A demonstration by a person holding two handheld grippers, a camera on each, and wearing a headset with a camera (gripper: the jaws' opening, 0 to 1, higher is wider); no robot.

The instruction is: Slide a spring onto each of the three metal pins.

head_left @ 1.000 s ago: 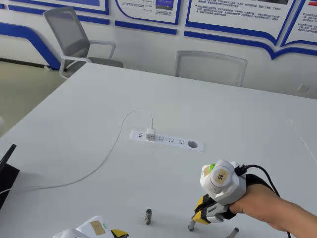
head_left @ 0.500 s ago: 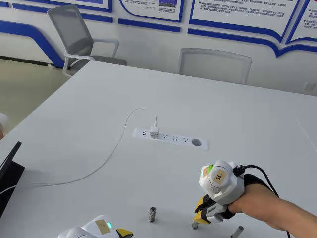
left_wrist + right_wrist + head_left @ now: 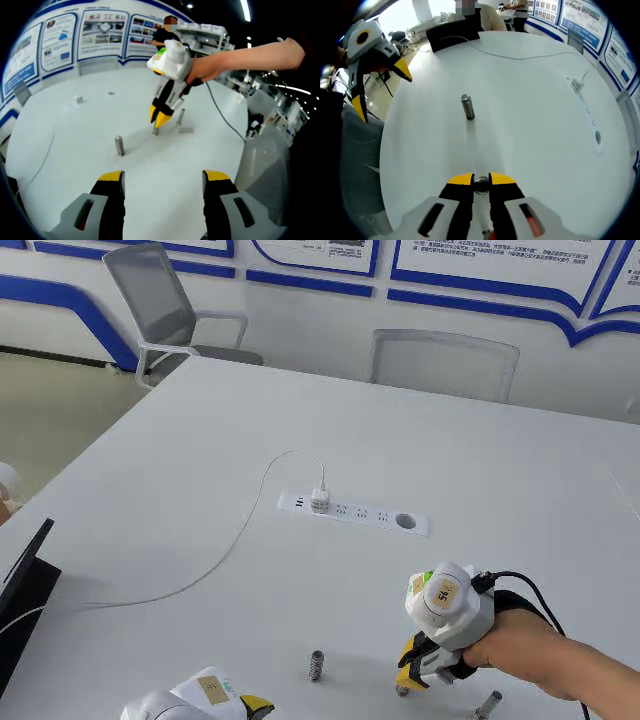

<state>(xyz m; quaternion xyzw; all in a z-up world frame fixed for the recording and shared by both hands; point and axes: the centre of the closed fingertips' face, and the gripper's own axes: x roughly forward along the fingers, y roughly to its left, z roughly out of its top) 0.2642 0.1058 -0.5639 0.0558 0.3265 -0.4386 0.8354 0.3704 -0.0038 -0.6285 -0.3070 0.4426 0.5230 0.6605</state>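
Note:
Three short metal pins stand near the table's front edge. The left pin (image 3: 316, 665) (image 3: 119, 145) (image 3: 467, 107) wears a spring. Just above the middle pin (image 3: 403, 691) (image 3: 156, 131) is my right gripper (image 3: 410, 678) (image 3: 159, 119) (image 3: 481, 181), shut on a small spring (image 3: 481, 185) that it points down at the pin. The right pin (image 3: 488, 705) (image 3: 181, 116) is bare. My left gripper (image 3: 205, 701) (image 3: 162, 179) (image 3: 375, 75) hovers open and holds nothing, in front of the left pin.
A white power strip (image 3: 352, 512) with a plugged charger and a long white cable (image 3: 215, 562) lies mid-table. A small grey piece (image 3: 186, 130) lies by the right pin. A black object (image 3: 25, 590) sits at the left edge. Grey chairs (image 3: 445, 360) stand beyond the table.
The head camera has tilted, so the whole scene has shifted up and right. My right gripper has closed in over the middle pin with the spring. The left gripper stays low at the front.

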